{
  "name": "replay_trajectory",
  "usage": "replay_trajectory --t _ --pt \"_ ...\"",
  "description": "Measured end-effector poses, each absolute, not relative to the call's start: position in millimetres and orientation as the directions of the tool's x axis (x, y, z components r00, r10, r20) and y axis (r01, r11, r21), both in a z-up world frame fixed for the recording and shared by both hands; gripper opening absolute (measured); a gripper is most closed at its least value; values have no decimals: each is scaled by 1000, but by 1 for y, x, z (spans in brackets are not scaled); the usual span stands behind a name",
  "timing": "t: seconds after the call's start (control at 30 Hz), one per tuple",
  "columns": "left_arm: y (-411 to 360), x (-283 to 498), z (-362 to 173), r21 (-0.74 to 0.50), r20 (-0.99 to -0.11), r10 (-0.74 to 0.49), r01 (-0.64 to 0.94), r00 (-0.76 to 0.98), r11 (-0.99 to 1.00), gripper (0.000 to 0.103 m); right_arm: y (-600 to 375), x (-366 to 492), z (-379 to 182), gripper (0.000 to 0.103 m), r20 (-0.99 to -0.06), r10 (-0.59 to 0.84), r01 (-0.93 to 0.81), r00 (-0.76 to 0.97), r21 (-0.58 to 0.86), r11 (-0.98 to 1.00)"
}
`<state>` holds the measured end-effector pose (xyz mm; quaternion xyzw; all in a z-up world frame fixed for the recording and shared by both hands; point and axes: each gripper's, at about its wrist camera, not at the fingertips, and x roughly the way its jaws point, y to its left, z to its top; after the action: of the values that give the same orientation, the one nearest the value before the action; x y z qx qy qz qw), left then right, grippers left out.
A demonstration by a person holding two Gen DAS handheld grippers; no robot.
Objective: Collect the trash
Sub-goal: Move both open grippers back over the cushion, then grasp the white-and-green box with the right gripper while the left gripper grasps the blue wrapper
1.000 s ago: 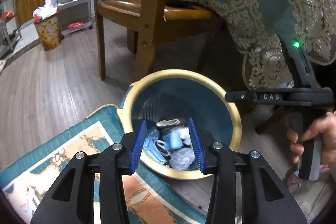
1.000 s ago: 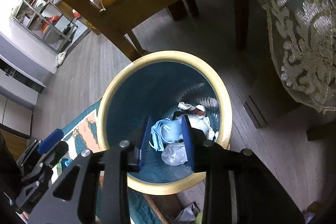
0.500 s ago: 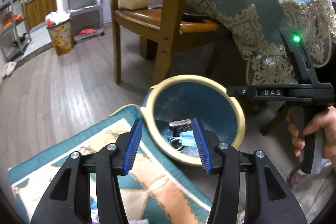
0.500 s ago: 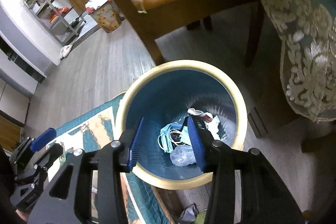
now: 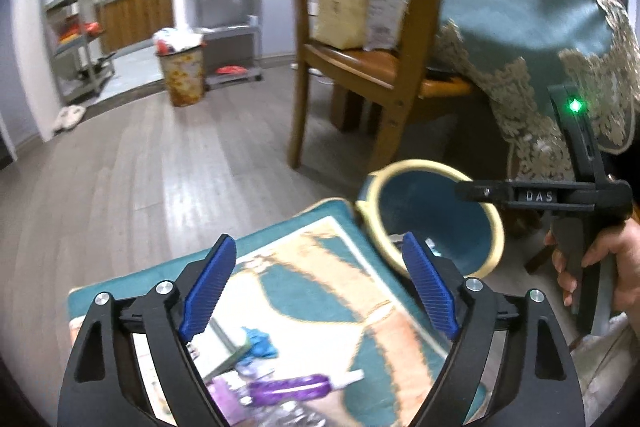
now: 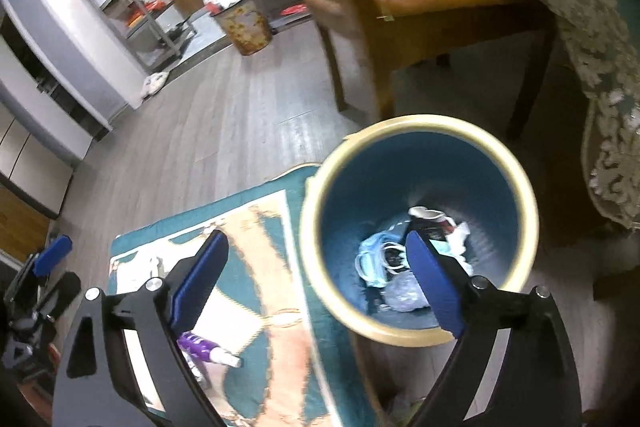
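Plenty of open wood floor [image 5: 168, 163] off to the left in both views, running back to the metal shelving [image 5: 228, 7] and a second, flowery trash can [image 5: 182, 77] stuffed full near the far wall. The tight side was the right: a wooden chair [image 5: 360, 27] stood just behind the blue bin [image 6: 420, 227], and the table's teal cloth with its lace trim [image 6: 592, 67] hung down right beside it. The bin sat at the corner of a teal-and-peach rug [image 5: 320, 287], its cream rim touching or just overlapping the rug's edge.

The left gripper [image 5: 320, 291] hung over the rug with its jaws opening wide, nothing between the blue pads. The bin was up and to the right of it, its right finger overlapping the near rim in the picture. Loose trash lay on the rug right below the gripper: a purple tube [image 5: 296, 389], a crumpled blue scrap [image 5: 260, 341] and some blurry stuff I couldn't make out.

The right gripper [image 6: 320, 283] was opening wide too and holding nothing. Its right finger overlapped the bin's mouth, its left sat over the rug. Inside the bin were a blue face mask [image 6: 374, 259], a clear crumpled wrapper [image 6: 404, 293] and some white paper [image 6: 460, 235].

Only readable writing: "DAS" on the right gripper's body in the left view, under a green light [image 5: 575, 105], with a hand [image 5: 596, 267] on its grip.
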<state>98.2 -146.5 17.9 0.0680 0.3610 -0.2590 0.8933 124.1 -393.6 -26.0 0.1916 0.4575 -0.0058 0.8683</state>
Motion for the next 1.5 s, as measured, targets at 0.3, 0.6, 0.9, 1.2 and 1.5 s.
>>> replay_trajectory --t 0.3,0.6,0.9,1.2,1.5 --pt "-63 99 27 -62 -679 -320 383 661 922 90 -328 140 -33 92 -795 236 88 558 340 936" --pt "11 95 22 -52 -695 -224 262 684 964 91 -251 157 -56 93 -828 288 -23 481 317 948" --pt "70 97 6 -63 -727 -162 170 667 983 91 -185 182 -92 93 -865 317 -68 389 317 946" --pt "97 101 -2 -90 -749 -145 118 647 989 91 -142 200 -131 90 -876 365 -137 316 339 931" --pt "88 106 -3 -87 -754 -160 145 637 986 91 -121 195 -132 37 -866 422 -221 267 371 902"
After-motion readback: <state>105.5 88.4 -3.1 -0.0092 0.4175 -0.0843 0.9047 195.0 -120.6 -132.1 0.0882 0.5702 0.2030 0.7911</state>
